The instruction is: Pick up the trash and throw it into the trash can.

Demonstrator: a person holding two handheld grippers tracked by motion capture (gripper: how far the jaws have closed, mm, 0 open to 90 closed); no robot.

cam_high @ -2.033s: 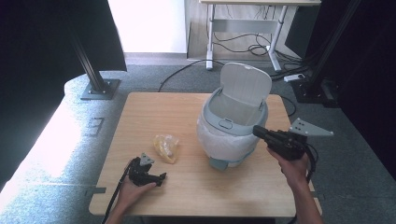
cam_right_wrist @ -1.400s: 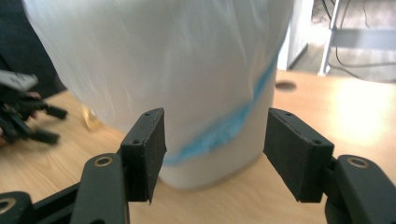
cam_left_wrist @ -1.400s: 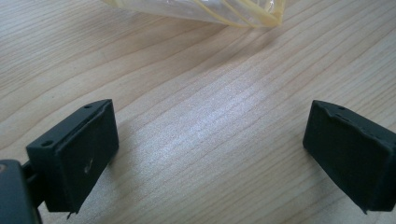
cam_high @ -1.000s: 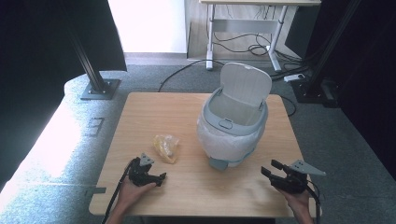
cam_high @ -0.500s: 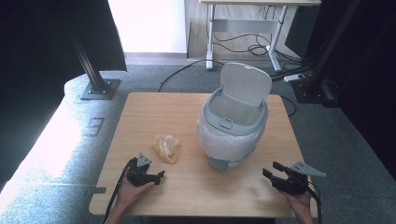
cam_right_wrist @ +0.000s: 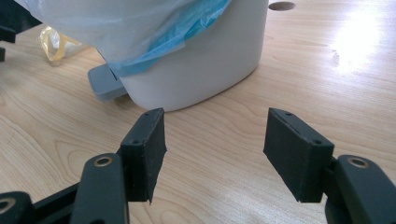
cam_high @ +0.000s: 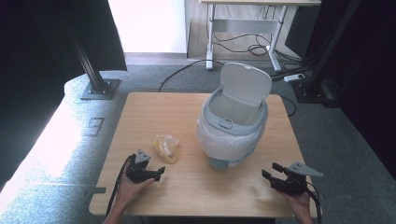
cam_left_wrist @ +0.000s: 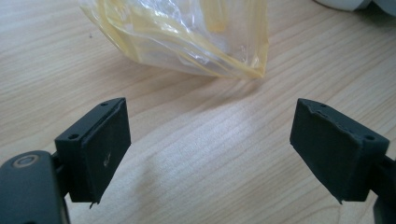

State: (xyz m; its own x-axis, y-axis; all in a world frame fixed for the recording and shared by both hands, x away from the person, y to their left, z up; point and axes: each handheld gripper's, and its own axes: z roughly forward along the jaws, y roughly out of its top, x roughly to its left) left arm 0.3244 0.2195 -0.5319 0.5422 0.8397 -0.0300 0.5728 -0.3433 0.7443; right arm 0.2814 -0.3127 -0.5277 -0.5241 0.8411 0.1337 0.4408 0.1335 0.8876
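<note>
**Both grippers spread, bag ahead**

We hold the left gripper (cam_left_wrist: 210,140) with fingers (cam_left_wrist: 100,144) spread wide, nothing between them; the yellow plastic bag (cam_left_wrist: 187,35) lies just beyond their tips. Our right gripper (cam_right_wrist: 212,149) is spread too, the bin (cam_right_wrist: 196,65) ahead of its fingertips.

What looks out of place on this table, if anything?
A crumpled yellow plastic bag lies loose on the wooden table beside the small bin, whose lid stands open. The bin's white liner bulges over its outside, with blue plastic showing underneath. Nothing looks spilled or broken.
</note>
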